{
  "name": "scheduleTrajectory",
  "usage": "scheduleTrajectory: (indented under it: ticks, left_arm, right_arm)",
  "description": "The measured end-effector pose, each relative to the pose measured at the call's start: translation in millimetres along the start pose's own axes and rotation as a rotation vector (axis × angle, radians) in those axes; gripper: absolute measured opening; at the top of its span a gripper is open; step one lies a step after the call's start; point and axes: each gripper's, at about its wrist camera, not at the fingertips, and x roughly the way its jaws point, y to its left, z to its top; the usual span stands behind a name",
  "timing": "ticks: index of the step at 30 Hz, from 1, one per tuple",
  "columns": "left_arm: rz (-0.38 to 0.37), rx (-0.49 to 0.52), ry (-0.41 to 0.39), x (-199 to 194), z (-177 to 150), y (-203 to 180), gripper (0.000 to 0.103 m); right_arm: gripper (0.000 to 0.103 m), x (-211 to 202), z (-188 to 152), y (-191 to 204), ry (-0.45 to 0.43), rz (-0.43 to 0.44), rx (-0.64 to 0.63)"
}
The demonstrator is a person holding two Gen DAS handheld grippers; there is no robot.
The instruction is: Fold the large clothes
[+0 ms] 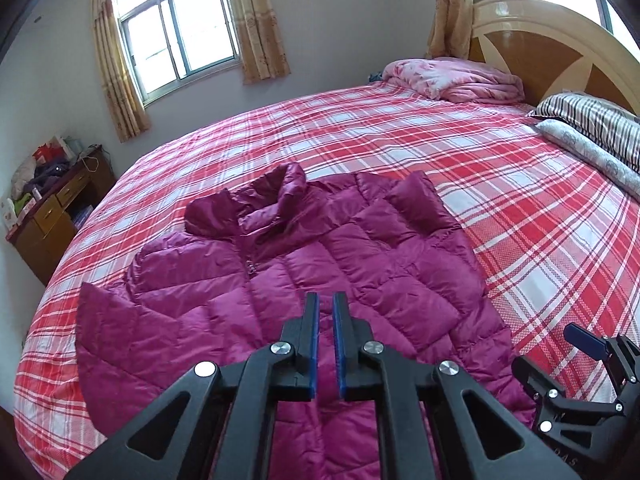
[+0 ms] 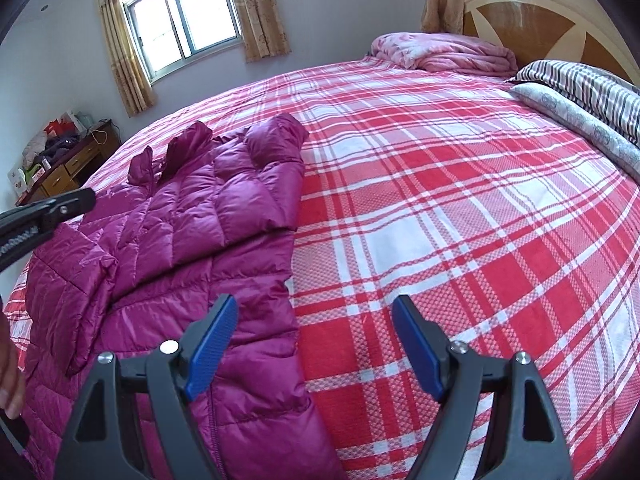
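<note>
A magenta quilted puffer jacket (image 1: 320, 248) lies front up and zipped on the red-and-white plaid bed (image 1: 520, 208), collar toward the far side. In the left wrist view my left gripper (image 1: 325, 300) hovers over the jacket's middle front, its blue pads nearly together with nothing between them. My right gripper (image 1: 592, 352) shows at the lower right, beside the jacket's edge. In the right wrist view the right gripper (image 2: 316, 308) stands open and empty, one finger over the jacket (image 2: 192, 216), the other over the plaid sheet (image 2: 460, 220). The left gripper (image 2: 60, 208) pokes in from the left.
A folded pink quilt (image 1: 452, 80) and striped pillows (image 1: 592, 128) lie by the wooden headboard (image 1: 540, 40). A cluttered wooden desk (image 1: 52, 208) stands left of the bed under a curtained window (image 1: 180, 28). A person's hand (image 2: 10, 380) shows at the left edge.
</note>
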Motion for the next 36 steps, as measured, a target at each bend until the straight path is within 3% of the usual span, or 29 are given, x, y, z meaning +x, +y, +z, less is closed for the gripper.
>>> scheduleTrajectory:
  ticks: [3,5,9,11,12,13,15,21,26,27,28,29,32,36]
  left_arm:
    - [0.026,-0.004,-0.041,-6,-2,5,0.007]
    - [0.052,-0.015,-0.041,-7,-4,19,0.007]
    - [0.141,-0.055,-0.024,-7,-18,62,0.012]
    - [0.212,-0.086,-0.012,-7,-32,89,0.034]
    - [0.243,-0.103,-0.012,-7,-38,101,0.060]
    - [0.280,-0.128,-0.020,-9,-45,114,0.077]
    - [0.328,-0.173,-0.048,-17,-60,138,0.080]
    - [0.284,-0.257,0.006,-18,-92,174,0.080]
    - [0.266,-0.324,0.062,-6,-114,184,0.080]
    - [0.261,-0.342,0.068,-3,-119,187,0.080]
    - [0.259,-0.354,0.072,-1,-122,189,0.080]
    - [0.256,-0.361,0.074,0,-123,190,0.080]
    - [0.246,-0.393,0.071,0,-128,196,0.080]
    - [0.231,-0.425,0.068,0,-133,203,0.080]
  right_arm:
    - [0.083,2,-1,-4,-0.001,0.022,0.007]
    - [0.090,0,0,-7,-0.014,0.042,0.028]
    - [0.090,-10,3,-2,-0.034,0.052,0.025]
    - [0.090,-19,6,6,-0.055,0.070,0.016]
    - [0.090,-23,7,12,-0.061,0.082,0.011]
    - [0.090,-26,9,18,-0.062,0.096,0.007]
    - [0.094,-30,11,35,-0.053,0.144,-0.013]
    - [0.095,-11,12,114,0.021,0.258,-0.137]
    - [0.093,20,7,154,0.117,0.319,-0.168]
    - [0.089,27,6,159,0.146,0.339,-0.166]
    - [0.067,36,3,164,0.190,0.364,-0.172]
    - [0.033,42,1,169,0.233,0.391,-0.182]
    - [0.018,36,4,171,0.202,0.376,-0.206]
    - [0.014,22,20,165,0.137,0.331,-0.222]
